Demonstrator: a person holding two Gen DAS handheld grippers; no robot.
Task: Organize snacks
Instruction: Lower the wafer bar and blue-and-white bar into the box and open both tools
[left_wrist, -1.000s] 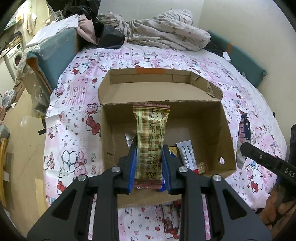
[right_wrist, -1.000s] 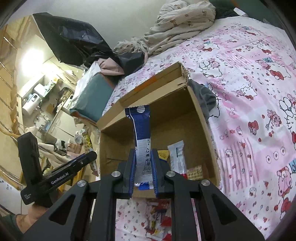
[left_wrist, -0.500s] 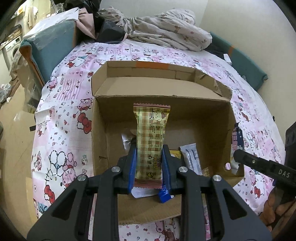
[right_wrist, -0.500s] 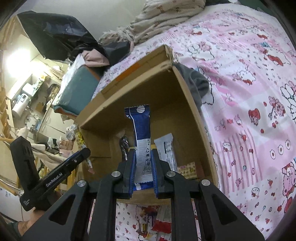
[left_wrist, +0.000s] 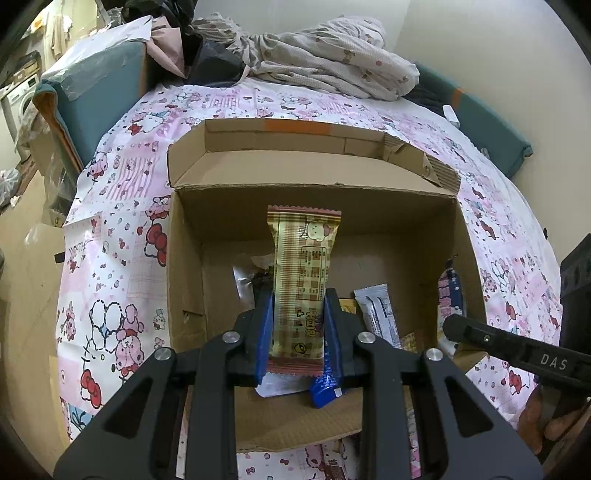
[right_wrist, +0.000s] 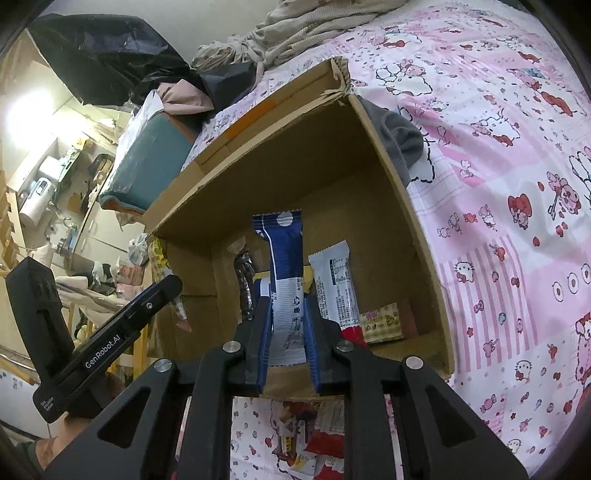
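The left hand-held gripper (left_wrist: 297, 341) is clamped on a tan wafer bar (left_wrist: 303, 284); the right hand-held gripper (right_wrist: 288, 338), its jaws just easing apart, holds a blue packet (right_wrist: 286, 291) over the cardboard box (left_wrist: 369, 206). A premature drop may land the packet crooked.

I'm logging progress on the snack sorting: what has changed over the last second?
Both claws sank closer over the cardboard box. The left claw keeps its grip on the yellow checked bar. The right claw has just been opening slightly, with the blue and white packet still between its pads. Snacks in the box stayed put.
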